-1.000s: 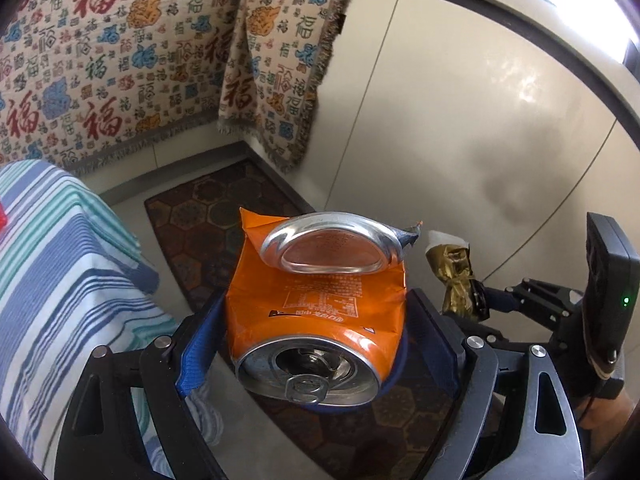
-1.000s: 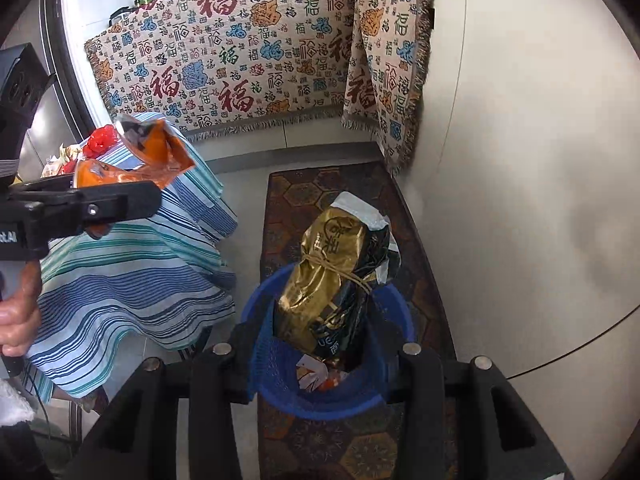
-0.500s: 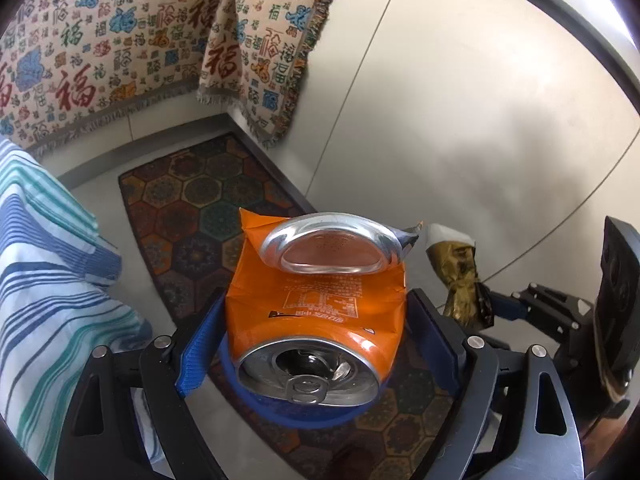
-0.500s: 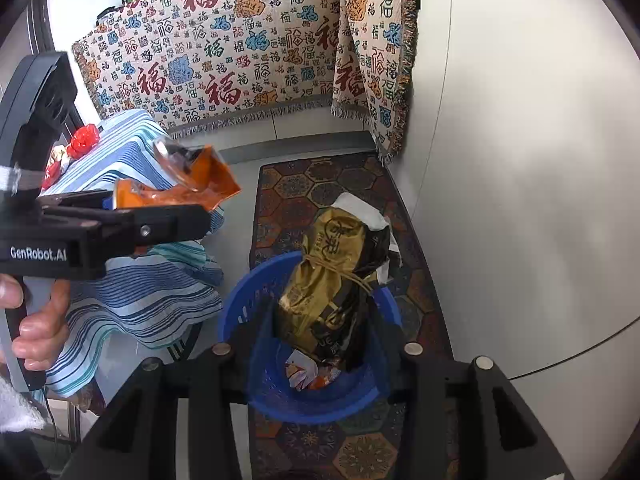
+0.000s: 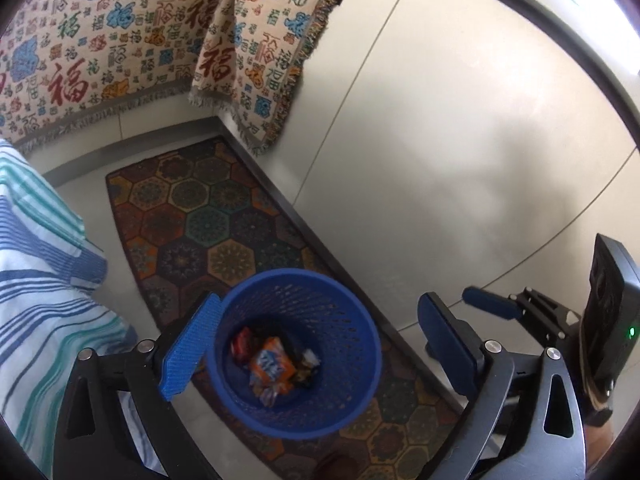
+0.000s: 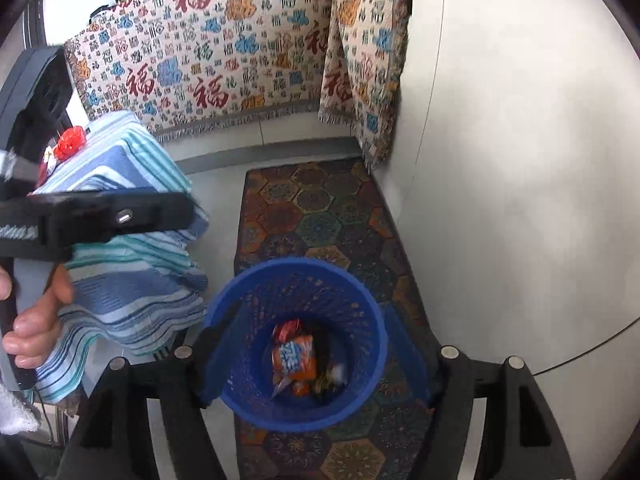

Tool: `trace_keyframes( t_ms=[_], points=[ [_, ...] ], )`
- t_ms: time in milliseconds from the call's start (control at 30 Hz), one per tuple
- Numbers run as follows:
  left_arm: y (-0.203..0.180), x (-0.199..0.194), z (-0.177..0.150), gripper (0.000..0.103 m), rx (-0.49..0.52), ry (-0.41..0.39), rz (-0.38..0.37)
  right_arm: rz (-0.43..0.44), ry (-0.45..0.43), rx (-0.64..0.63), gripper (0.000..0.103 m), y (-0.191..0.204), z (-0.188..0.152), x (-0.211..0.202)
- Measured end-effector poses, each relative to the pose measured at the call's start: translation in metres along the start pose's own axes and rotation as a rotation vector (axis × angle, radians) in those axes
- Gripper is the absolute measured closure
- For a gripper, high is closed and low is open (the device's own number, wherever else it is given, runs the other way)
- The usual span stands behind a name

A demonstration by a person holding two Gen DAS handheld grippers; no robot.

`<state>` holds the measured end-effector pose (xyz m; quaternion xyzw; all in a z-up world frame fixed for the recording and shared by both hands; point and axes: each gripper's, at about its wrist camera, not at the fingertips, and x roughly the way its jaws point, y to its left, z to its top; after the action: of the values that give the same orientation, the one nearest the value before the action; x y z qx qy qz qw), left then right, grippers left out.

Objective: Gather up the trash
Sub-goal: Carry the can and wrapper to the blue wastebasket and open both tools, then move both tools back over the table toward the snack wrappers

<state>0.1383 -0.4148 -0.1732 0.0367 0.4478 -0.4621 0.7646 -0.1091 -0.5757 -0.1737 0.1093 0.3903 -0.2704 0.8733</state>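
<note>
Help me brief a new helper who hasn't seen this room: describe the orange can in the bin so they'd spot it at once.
Find the patterned rug along the white wall; the blue mesh bin stands on it. At the bin's bottom, among the wrappers, lies the crushed orange can. It is the biggest piece there and the only one with a blue and white logo.

Bin (image 5: 320, 284) blue, mesh walls. Can (image 5: 272, 366) inside orange, blue-white logo. Rug (image 5: 208, 216) dark, multicoloured hexagons. Throw (image 6: 224, 60) cream, red characters, blue and orange motifs, fringed edge. Cloth (image 6: 132, 248) striped blue, teal, white. Gripper pads (image 5: 188, 354) blue, frames black. Wall (image 5: 460, 140) cream.
</note>
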Motion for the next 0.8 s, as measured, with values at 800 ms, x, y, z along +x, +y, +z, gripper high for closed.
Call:
trace_keyframes(
  t_ms=[800],
  points=[
    [0.212, -0.243, -0.136, 0.004, -0.150, -0.089, 0.523, 0.284, -0.222, -0.378, 0.031, 0.291, 0.054, -0.045]
  ],
)
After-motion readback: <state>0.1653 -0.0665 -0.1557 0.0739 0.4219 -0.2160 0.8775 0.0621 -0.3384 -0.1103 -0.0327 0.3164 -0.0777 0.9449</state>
